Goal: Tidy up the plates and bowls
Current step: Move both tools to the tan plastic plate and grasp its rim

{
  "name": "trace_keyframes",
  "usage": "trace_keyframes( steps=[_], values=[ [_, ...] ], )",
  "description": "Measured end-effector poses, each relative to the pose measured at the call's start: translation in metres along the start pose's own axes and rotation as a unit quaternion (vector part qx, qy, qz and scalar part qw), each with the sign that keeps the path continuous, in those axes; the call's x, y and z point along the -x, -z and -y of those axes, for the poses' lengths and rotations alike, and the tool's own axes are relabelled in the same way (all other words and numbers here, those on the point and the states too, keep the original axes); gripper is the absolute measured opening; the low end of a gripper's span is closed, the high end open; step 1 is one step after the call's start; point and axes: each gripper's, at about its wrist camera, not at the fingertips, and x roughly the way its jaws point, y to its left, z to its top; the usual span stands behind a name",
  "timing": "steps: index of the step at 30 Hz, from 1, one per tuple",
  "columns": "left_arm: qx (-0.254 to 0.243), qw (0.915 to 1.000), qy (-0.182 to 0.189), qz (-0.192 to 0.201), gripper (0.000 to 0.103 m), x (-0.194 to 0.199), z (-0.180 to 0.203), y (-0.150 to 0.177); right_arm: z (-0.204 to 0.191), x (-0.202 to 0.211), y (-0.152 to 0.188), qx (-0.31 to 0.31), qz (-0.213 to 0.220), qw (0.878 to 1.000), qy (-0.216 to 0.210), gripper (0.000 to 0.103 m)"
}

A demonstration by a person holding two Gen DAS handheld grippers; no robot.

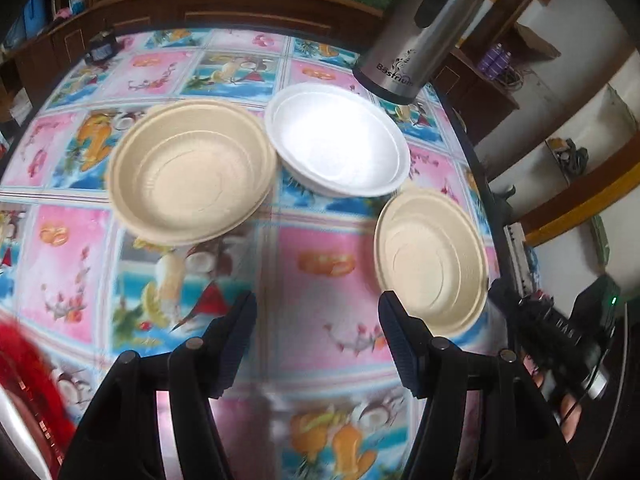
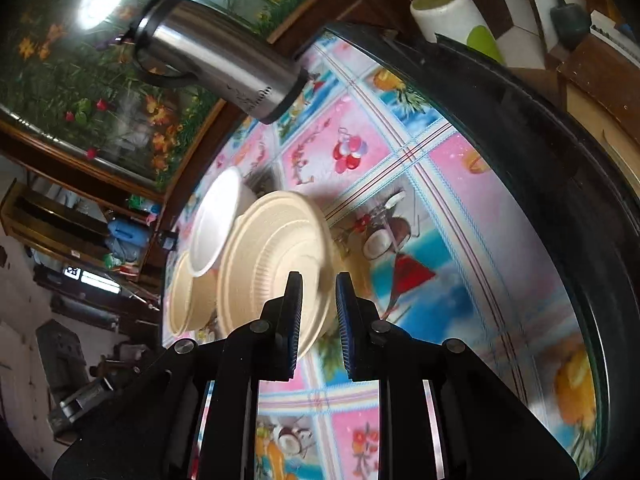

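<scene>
Beige bowls sit stacked at the table's middle left, and a white foam bowl stands beside them on the right. A smaller beige bowl lies near the table's right edge. My left gripper is open and empty above the tablecloth in front of them. In the right wrist view my right gripper has its jaws narrowly apart around the rim of that beige bowl. The white bowl and the beige stack lie beyond it.
A steel thermos jug stands at the table's far right; it also shows in the right wrist view. The round table has a colourful fruit-print cloth and a dark rim. Wooden cabinets stand behind.
</scene>
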Motion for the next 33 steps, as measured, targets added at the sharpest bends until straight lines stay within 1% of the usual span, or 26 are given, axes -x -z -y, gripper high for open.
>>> trace_keyframes(
  steps=[4, 8, 11, 15, 17, 20, 23, 25, 26, 27, 30, 33],
  values=[
    [0.011, 0.9998, 0.009, -0.01, 0.064, -0.016, 0.006, -0.009, 0.007, -0.004, -0.001, -0.004, 0.0, 1.0, -0.014, 0.016],
    [0.013, 0.9998, 0.013, -0.007, 0.064, -0.03, 0.013, -0.013, 0.015, -0.005, -0.003, -0.015, 0.005, 0.999, -0.036, 0.016],
    [0.019, 0.9996, 0.019, -0.008, 0.064, -0.037, 0.014, -0.015, 0.014, -0.006, -0.002, -0.01, 0.001, 0.999, -0.039, 0.016],
    [0.033, 0.9981, 0.053, -0.002, 0.064, -0.039, 0.018, -0.016, 0.013, -0.004, -0.002, -0.007, 0.007, 0.999, -0.04, 0.016],
    [0.03, 0.9977, 0.061, 0.008, 0.064, -0.039, 0.023, -0.017, 0.013, -0.002, -0.003, -0.008, 0.015, 0.999, -0.04, 0.016],
    [0.02, 0.9981, 0.055, 0.02, 0.064, -0.042, 0.033, -0.016, 0.013, -0.001, -0.004, -0.008, 0.021, 0.999, -0.036, 0.016],
    [0.006, 0.9991, 0.032, 0.028, 0.064, -0.05, 0.039, -0.014, 0.01, -0.004, -0.005, -0.001, 0.019, 0.999, -0.033, 0.016],
    [-0.001, 0.9996, 0.023, 0.017, 0.064, -0.058, 0.041, -0.013, 0.008, -0.006, -0.004, 0.005, 0.018, 0.999, -0.028, 0.016],
    [-0.004, 0.9996, 0.028, 0.008, 0.064, -0.06, 0.041, -0.014, 0.007, -0.006, -0.004, 0.005, 0.018, 0.999, -0.027, 0.016],
    [-0.004, 0.9991, 0.04, 0.012, 0.064, -0.058, 0.04, -0.014, 0.007, -0.007, -0.004, 0.005, 0.019, 0.999, -0.027, 0.016],
    [-0.01, 0.9993, 0.029, 0.022, 0.064, -0.056, 0.039, -0.014, 0.007, -0.007, -0.004, 0.009, 0.023, 1.0, -0.018, 0.016],
    [-0.006, 0.9981, 0.057, 0.021, 0.064, -0.058, 0.033, -0.014, 0.01, -0.011, -0.003, 0.004, 0.016, 1.0, -0.02, 0.016]
  ],
)
